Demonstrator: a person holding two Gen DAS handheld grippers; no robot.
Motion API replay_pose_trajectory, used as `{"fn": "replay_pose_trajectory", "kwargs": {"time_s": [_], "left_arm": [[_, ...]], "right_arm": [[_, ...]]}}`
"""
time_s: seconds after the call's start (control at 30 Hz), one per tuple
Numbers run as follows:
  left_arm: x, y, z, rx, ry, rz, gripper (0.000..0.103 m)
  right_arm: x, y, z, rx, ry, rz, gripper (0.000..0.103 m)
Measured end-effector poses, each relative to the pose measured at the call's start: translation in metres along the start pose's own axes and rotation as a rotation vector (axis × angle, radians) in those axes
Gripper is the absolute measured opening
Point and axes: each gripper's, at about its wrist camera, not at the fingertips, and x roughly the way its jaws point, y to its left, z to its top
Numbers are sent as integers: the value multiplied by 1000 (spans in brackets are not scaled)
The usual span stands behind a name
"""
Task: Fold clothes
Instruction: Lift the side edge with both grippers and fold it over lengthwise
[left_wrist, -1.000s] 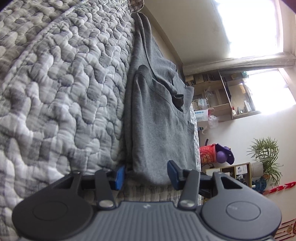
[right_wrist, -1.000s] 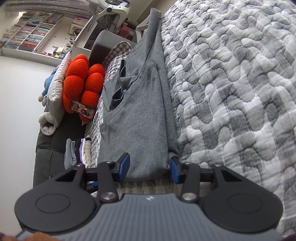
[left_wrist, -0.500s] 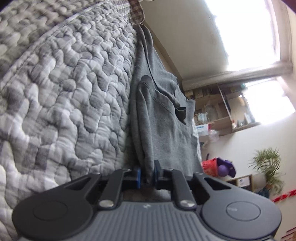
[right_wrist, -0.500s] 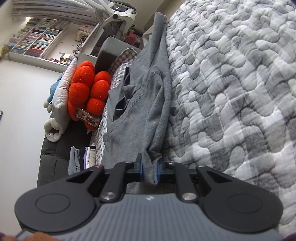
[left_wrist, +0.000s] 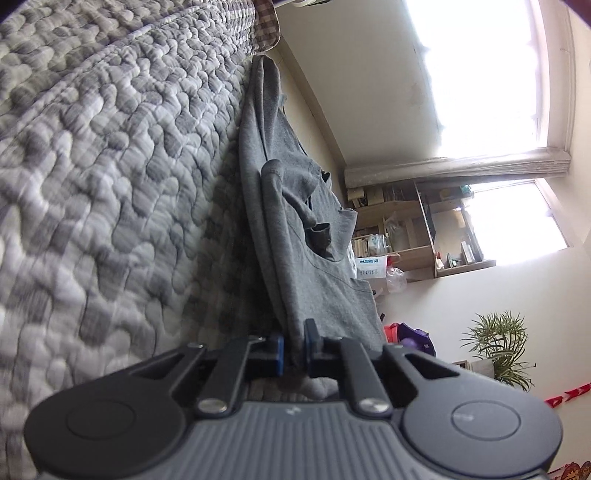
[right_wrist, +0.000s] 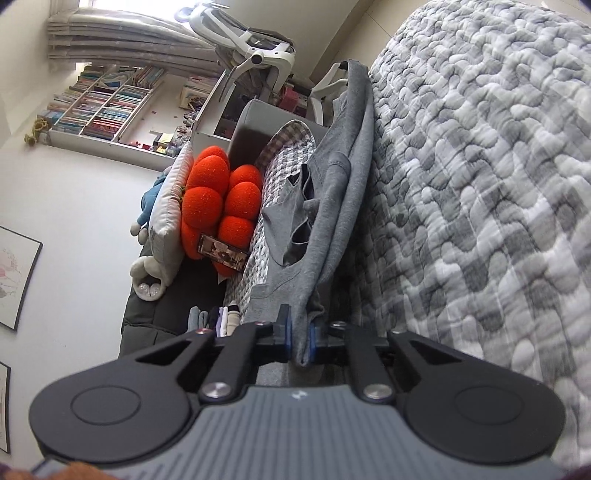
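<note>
- Left wrist view: the left gripper (left_wrist: 293, 349) is pinched nearly closed on the near edge of the grey shirt (left_wrist: 314, 266); a fold of cloth fills the narrow gap between its blue pads (left_wrist: 280, 350).
- The shirt runs away from the jaws along the edge of the quilt (left_wrist: 110, 166), with its collar and a sleeve bunched about halfway up and the far end reaching toward a checked pillow (left_wrist: 264, 22).
- The cloth near the jaws is raised off the quilt, with shadow beneath it.
- Beyond the bed are a bright window (left_wrist: 487, 74), a wooden shelf (left_wrist: 406, 236) and a plant (left_wrist: 498, 343) against the wall.
- Right wrist view: the right gripper (right_wrist: 300, 338) has its jaws closing, with very little gap left, and the pads press on the shirt (right_wrist: 328, 221) at its other near corner; the cloth hangs through and below them.
- From here the shirt stretches up along the quilt (right_wrist: 480, 184) edge, folded lengthwise, collar open to the left.
- Left of the shirt lie an orange cushion (right_wrist: 218, 203), a white pillow (right_wrist: 168, 218) and a few folded clothes (right_wrist: 218, 317) on a dark sofa (right_wrist: 155, 317).
- A white chair (right_wrist: 255, 44) and bookshelves (right_wrist: 103, 107) stand farther back.
</note>
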Motion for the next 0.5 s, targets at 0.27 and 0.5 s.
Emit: {"fn": "replay_pose_trajectory", "kwargs": {"time_s": [0.27,0.5], "left_arm": [[-40,-8,-45,-59,6,-46,9],[-62,2,-87,-119,28,-43,10]], "right_arm": [[-35,19,-36,13,13,12,11],[-56,26,-67,39,19,-7,12]]}}
